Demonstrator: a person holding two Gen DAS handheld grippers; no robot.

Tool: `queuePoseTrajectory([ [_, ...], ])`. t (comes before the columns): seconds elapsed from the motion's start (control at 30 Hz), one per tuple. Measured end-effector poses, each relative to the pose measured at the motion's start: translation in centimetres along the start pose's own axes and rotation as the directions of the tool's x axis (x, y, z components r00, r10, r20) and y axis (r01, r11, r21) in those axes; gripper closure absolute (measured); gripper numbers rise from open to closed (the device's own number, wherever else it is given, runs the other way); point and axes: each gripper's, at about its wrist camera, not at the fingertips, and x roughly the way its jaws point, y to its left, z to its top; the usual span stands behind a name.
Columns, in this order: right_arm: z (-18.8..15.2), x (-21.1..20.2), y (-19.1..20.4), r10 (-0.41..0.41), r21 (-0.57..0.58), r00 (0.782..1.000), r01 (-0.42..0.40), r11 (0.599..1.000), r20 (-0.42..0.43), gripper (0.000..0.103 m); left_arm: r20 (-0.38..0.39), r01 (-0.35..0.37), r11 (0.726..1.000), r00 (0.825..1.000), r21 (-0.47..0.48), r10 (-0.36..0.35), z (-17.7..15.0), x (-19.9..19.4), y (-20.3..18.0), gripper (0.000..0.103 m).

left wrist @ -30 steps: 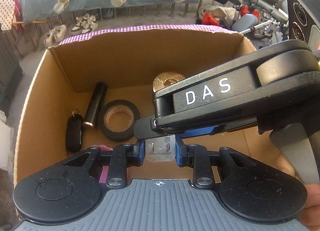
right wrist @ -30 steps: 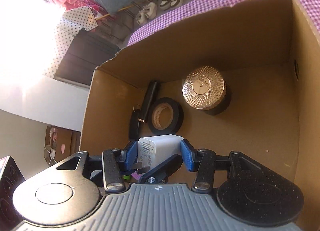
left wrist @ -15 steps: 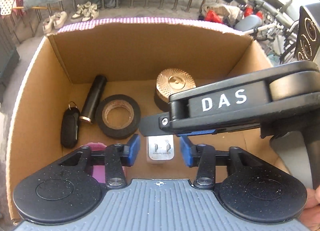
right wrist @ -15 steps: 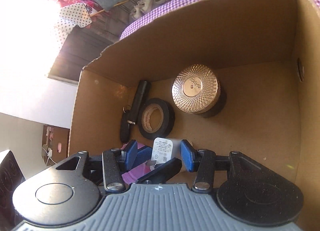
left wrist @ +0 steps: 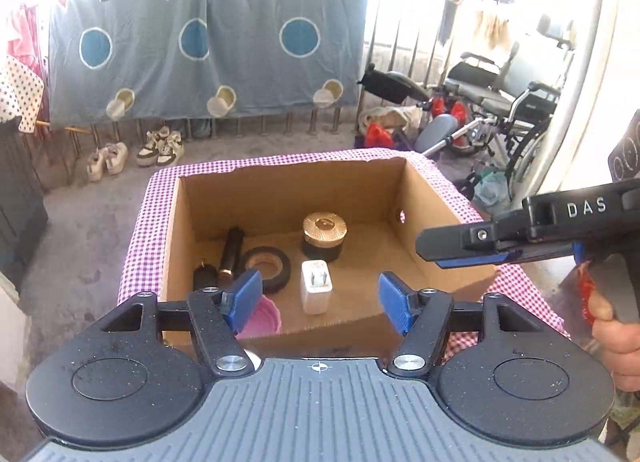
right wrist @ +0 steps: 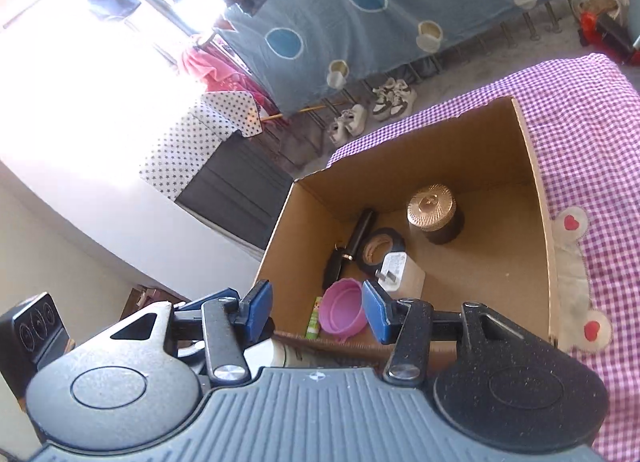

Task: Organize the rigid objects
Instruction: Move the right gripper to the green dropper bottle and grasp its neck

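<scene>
While opening, jaws empty (charger (left wrist: 316, 291) boxed)

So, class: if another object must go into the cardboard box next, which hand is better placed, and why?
Neither clearly: left gripper and right gripper both hover empty near the brown cardboard box; the left's jaws are opening wider, a slight edge.

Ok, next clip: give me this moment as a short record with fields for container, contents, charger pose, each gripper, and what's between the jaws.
container: open cardboard box on purple checked cloth
contents: white charger, black tape roll, gold-lidded jar, black tube, black key fob, pink bowl, green stick
charger pose: on the box floor, prongs facing up, beside the tape roll
left gripper: jaws opening, nothing between them
right gripper: open, holding nothing
</scene>
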Motion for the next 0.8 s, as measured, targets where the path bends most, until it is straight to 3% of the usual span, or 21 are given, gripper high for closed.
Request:
queuePoseTrajectory([
  [0.17, -4.4, 0.4, 1.1, -0.013, -0.003, 1.0, 0.013, 1.0, 0.013, 0.05, 0.005, 0.028, 0.999, 1.0, -0.02, -0.028, -4.5, -0.9, -0.3, 0.038],
  [0.33, -6.5, 2.1, 1.5, -0.034, -0.004, 0.999, 0.034, 0.999, -0.005, 0.05, -0.036, 0.038, 0.999, 0.999, -0.026, -0.039, -7.9, 0.3, -0.7, 0.039],
  [0.67, -7.8, 3.9, 4.0, -0.107, -0.128, 0.994, 0.106, 0.986, -0.007, 0.05, -0.03, 0.029, 0.999, 0.999, 0.028, -0.028, -9.8, 2.0, -1.0, 0.041],
  [0.8, -7.8, 4.8, 4.5, -0.138, -0.18, 0.99, 0.135, 0.974, -0.002, 0.05, -0.016, -0.01, 0.998, 1.0, 0.065, 0.011, -10.5, 2.6, -1.5, 0.044],
])
